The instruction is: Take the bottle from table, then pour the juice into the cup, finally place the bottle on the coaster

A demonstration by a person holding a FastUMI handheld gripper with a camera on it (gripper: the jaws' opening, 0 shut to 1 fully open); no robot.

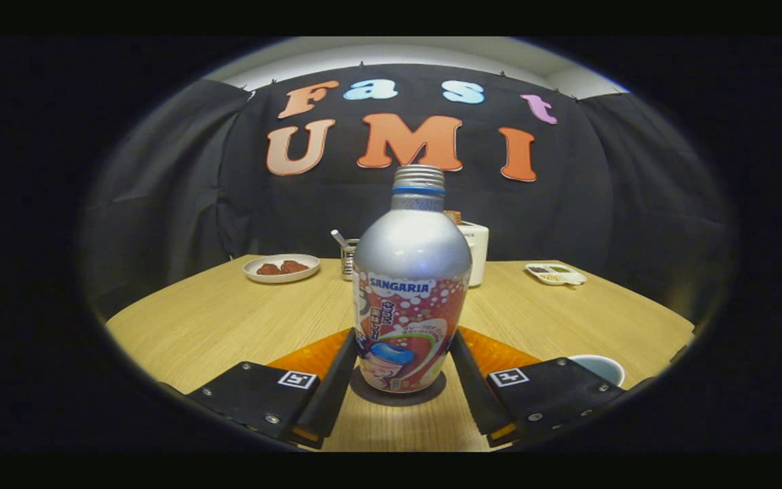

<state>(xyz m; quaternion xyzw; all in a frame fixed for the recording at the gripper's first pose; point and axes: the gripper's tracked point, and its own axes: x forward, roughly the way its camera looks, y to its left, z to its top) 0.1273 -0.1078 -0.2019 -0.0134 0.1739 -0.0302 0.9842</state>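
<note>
The bottle (410, 285) stands upright on a dark round coaster (398, 395) on the wooden tabletop (214, 319), between the fingers of the hand-held gripper (401, 360). Both fingers lie against its lower sides, clamping it. An orange mat (499, 353) lies beneath. The cup (600, 368) sits just right of the right finger.

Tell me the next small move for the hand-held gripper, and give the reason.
Probably open wider and back straight away. The bottle stands upright on the dark coaster, and the hand-held gripper flanks its lower body with both fingers right against it, so placing looks done. The cup sits beside the right finger.
</note>
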